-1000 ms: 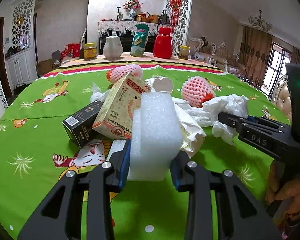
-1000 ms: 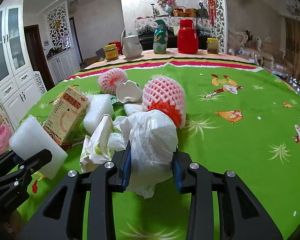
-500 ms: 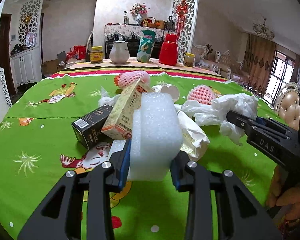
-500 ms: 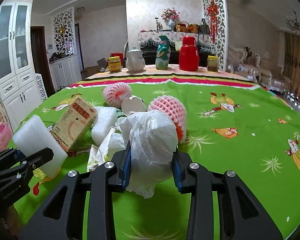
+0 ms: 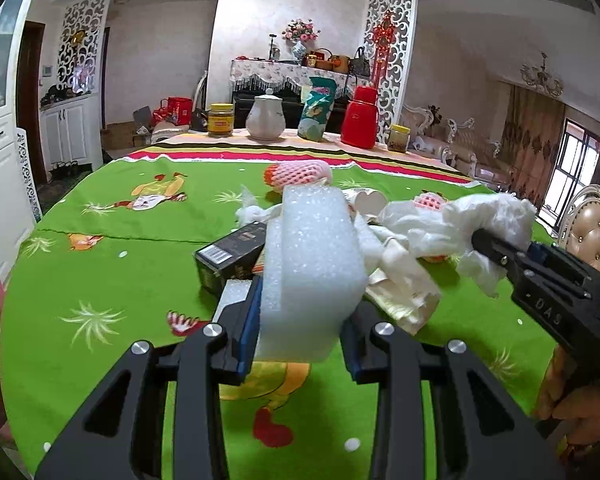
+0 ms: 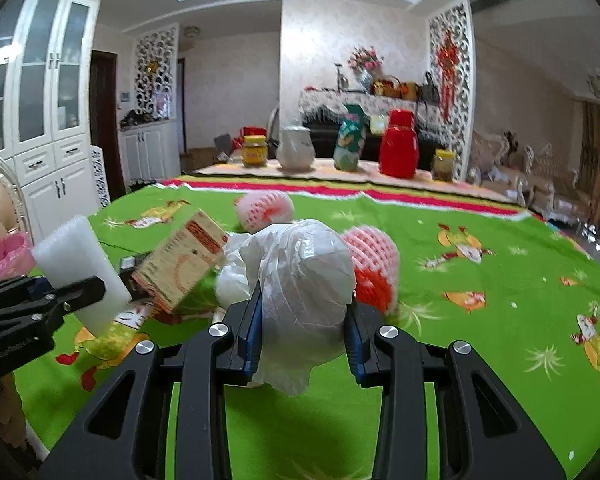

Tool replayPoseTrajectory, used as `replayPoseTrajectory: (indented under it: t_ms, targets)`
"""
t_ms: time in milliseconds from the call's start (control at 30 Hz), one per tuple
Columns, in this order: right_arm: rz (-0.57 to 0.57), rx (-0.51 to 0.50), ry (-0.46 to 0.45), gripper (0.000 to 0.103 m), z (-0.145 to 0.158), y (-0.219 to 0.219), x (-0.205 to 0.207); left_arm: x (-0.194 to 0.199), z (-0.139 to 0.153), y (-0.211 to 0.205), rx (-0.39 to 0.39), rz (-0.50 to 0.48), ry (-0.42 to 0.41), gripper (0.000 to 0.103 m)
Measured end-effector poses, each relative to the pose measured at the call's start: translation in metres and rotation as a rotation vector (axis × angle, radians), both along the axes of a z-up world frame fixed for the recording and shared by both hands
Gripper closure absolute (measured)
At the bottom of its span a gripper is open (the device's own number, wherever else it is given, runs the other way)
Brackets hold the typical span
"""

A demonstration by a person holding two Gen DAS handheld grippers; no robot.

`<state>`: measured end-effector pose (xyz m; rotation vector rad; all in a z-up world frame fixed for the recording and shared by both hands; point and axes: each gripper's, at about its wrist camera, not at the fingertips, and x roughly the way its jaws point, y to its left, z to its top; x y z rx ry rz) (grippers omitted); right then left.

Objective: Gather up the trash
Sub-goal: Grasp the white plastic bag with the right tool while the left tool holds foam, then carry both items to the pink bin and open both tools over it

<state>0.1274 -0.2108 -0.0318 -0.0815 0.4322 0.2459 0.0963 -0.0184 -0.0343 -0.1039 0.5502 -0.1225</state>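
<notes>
Left wrist view: left gripper is seen clenched on a white foam block, which is lifted clear of the green tablecloth. Behind the block, toward the table's middle, a litter pile is shown: a black carton, crumpled white wrapping, and a pink foam fruit net nearer the far edge. At the right edge of the cloth, the right gripper is seen grasping a white plastic bag.

Right wrist view: the right gripper is shown clenched on the plastic bag, which is held above the cloth. Just behind the bag a second fruit net is seen, and to its left a tilted yellow carton. At the left edge the left gripper is seen with the foam block between its fingers. Along the far edge a red flask and a white teapot are set.
</notes>
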Motion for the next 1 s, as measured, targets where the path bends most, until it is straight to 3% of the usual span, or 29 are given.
replayPoseTrajectory:
  t_ms: [267,1000]
  targets:
    - [0.063,0.008,-0.066,0.068,0.015,0.023,-0.017,-0.016,0.005,0.03,0.004,0.057,-0.021,0.069]
    - [0.266,0.023,-0.018,0.068,0.031,0.125,-0.045,-0.067,0.025,0.114,0.087,0.189,-0.134,0.069]
